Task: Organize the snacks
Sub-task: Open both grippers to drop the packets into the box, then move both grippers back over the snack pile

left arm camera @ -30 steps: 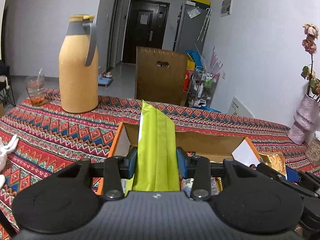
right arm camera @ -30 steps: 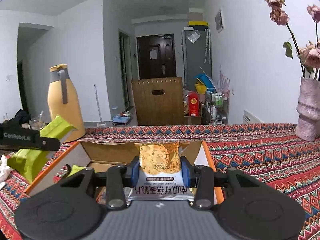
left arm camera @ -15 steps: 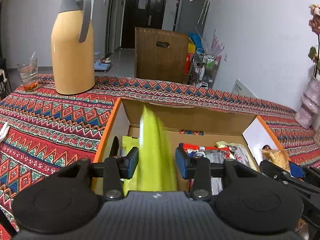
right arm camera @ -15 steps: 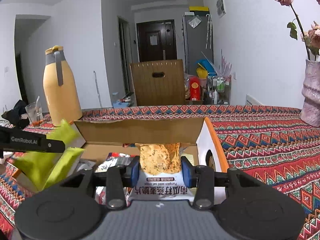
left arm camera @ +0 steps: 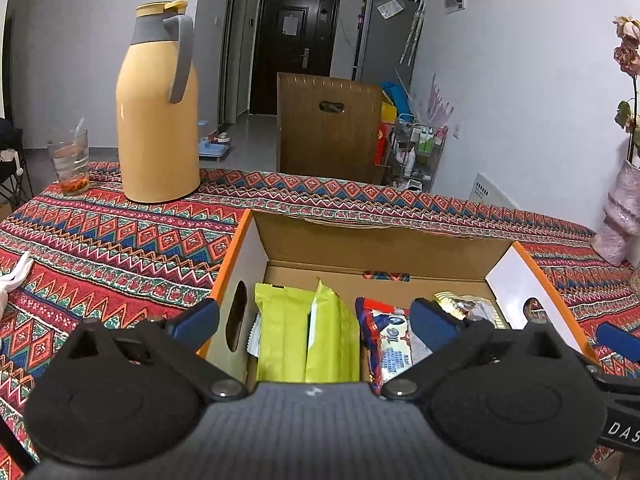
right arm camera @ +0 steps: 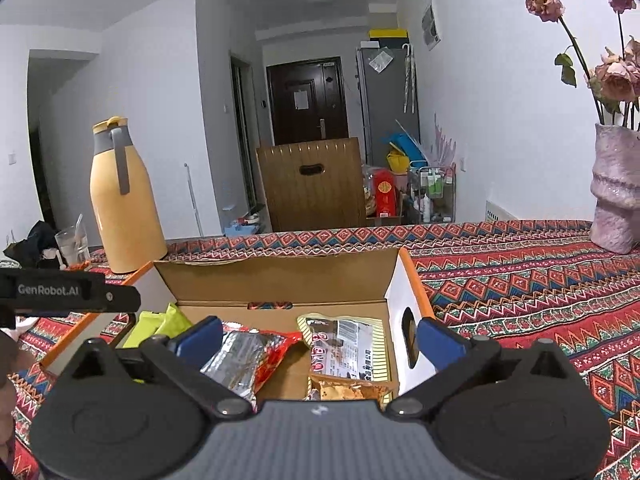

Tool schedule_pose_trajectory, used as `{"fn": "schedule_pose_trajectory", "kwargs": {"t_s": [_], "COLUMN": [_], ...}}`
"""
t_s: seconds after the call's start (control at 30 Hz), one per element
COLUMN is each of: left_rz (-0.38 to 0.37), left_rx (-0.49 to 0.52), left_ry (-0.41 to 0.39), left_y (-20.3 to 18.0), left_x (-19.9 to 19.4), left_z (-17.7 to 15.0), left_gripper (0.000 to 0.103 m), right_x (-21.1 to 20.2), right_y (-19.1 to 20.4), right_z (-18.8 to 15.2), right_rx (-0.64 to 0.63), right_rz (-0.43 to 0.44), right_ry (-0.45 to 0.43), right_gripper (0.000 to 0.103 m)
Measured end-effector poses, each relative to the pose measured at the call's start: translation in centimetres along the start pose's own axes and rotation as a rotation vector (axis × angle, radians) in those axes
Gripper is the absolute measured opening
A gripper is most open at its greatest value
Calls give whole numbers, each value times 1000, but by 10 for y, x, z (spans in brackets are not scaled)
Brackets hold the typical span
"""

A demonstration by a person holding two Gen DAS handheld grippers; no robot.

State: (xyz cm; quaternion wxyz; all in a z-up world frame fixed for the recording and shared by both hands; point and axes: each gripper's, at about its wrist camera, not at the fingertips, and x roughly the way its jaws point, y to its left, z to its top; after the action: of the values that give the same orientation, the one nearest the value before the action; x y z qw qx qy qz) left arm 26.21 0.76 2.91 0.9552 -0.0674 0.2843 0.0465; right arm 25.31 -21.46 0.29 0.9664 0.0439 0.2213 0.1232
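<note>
Cardboard box (left arm camera: 372, 248) with orange edges and white end flaps sits open on the zigzag-patterned tablecloth (left arm camera: 120, 248), and that's where all the snacks are right now. Going left to right inside it: two lime-green packets (left arm camera: 306, 340) stand on edge against the left wall, next to them a red-and-blue wrapped snack (left arm camera: 386, 344) lies flat, and over by the right wall there's a gold-edged packet with a printed label (right arm camera: 346, 346). From the right wrist view you also get a silver-and-red foil bag (right arm camera: 250, 358) and a crispy-chip packet (right arm camera: 346, 390) lying at the near edge.

Left gripper (left arm camera: 314, 320) hangs over the left half of the box, jaws opening and spread wide; the green packets are below and between the blue pads, but nothing is pinched. Right gripper (right arm camera: 320, 334) is the same deal over the right half, jaws opening with the chip packets lying loose underneath, pads touching nothing.

Around it: a clear glass (left arm camera: 72, 160) with a straw at the far left of the table, then a big mustard-yellow thermos jug (left arm camera: 158, 104) with a grey handle, both well behind the box. A wooden chair back (left arm camera: 328, 128) stands past the far table edge. Far right, a pinkish vase (right arm camera: 614, 196) with dried roses (right arm camera: 612, 76). Nothing blocks the box opening except the grippers themselves.
</note>
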Motion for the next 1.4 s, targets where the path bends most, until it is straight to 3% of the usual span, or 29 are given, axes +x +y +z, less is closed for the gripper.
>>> {"fn": "schedule_pose_trajectory", "kwargs": {"t_s": [0.3, 0.8, 1.4], "left_rz": [-8, -11, 6], "left_rx": [-3, 2, 30], "left_ry": [-27, -107, -107], "left_y": [0, -1, 36], "left_x": [-12, -74, -134], "left_z": [2, 13, -37], "left_gripper": [103, 103, 103], "right_x": [-6, -57, -131], "right_y": [1, 20, 29], "right_z": [1, 22, -22], "right_rx": [-1, -62, -103], "right_rz": [-9, 4, 1], "right_ry": [-7, -91, -62], "right_gripper": [103, 103, 103]}}
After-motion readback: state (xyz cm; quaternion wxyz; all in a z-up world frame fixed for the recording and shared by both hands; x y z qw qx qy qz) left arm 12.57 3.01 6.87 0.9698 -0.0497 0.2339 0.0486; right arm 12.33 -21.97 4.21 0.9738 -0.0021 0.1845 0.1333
